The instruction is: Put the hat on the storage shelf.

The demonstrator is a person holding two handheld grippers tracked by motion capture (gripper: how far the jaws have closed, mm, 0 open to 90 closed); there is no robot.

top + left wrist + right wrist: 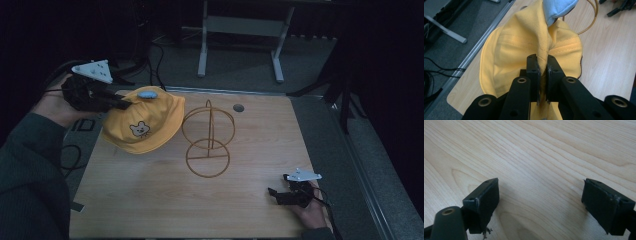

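Light wood-grain tabletop (150, 200) in a dark room, grey floor and a metal stand's legs (240, 45) behind. The yellow fabric hat with a bear patch (142, 122) sits far-left, blue tab pointing away, beside a gold wire ring stand (207, 140). Left claw (543, 72) pinches a fold of the hat; right claw (540, 200) is spread, low over bare wood.
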